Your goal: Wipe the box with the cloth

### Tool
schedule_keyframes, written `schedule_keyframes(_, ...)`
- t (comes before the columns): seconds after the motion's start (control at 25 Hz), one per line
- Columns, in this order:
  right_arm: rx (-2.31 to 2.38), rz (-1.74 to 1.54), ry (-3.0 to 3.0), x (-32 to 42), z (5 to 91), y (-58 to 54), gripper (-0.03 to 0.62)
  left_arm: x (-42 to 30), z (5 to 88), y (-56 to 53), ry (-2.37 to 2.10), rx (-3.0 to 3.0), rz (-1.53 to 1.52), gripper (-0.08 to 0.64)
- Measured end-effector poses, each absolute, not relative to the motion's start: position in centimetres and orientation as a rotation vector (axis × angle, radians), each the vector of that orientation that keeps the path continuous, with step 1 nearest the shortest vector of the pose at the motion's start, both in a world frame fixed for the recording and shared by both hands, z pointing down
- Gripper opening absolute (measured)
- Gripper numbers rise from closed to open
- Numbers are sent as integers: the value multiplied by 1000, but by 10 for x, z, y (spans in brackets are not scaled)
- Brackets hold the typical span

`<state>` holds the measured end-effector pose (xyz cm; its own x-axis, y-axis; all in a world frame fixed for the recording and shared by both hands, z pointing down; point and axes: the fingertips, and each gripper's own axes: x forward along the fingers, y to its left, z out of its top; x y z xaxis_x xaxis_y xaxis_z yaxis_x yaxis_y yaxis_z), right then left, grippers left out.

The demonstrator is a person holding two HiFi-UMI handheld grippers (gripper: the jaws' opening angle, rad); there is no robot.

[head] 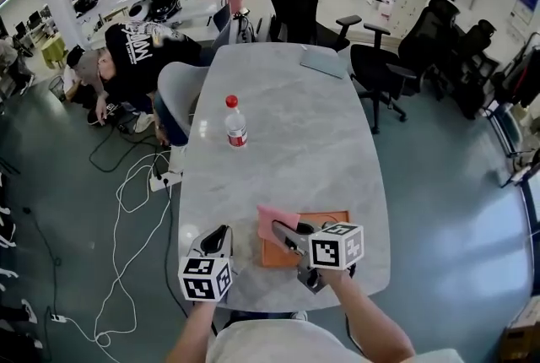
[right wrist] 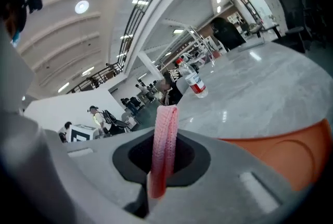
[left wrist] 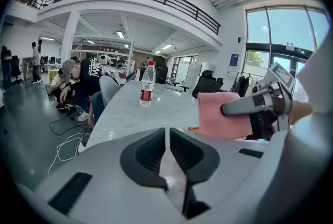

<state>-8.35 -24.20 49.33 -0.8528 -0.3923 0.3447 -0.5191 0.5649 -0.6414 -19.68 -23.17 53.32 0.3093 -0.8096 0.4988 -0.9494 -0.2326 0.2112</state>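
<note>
1. Pinched between the fingers of the right gripper [head: 283, 231]: a folded pink cloth [right wrist: 164, 139], caught by one edge and standing up past the fingertips; probably held this way to leave a free flap for rubbing.
2. Just below and to the right of those fingers: a flat orange box [right wrist: 291, 152], lying on the pale marbled grey table [head: 295, 100]; in the head view, cloth over the box's near-left corner; cannot tell whether touching it.
3. On the left gripper [left wrist: 168, 147]: fingers pressed together on nothing, low over bare table beside the box and apart from it; likely kept clear of the wiping path, or waiting to steady the box.
4. Well ahead of both pairs of fingers: a clear plastic bottle with red cap and label [head: 236, 122], upright, out of any stroke's way.
5. By judgement: wipe at its very start; next, lowering the cloth flat onto the box top and dragging across; some risk of the unbraced box sliding.
</note>
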Motion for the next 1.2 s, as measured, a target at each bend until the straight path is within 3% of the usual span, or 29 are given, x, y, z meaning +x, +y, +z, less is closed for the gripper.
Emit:
schedule_keyframes(0.28,739,1339,-2476,-90,519,-249,14,-199,542,-244,-1514,2116,389,29)
schedule_keyframes(1.2,942,1105,-2236,-41,557,-255,14,-177,540,-243,-1467,2157,410,29)
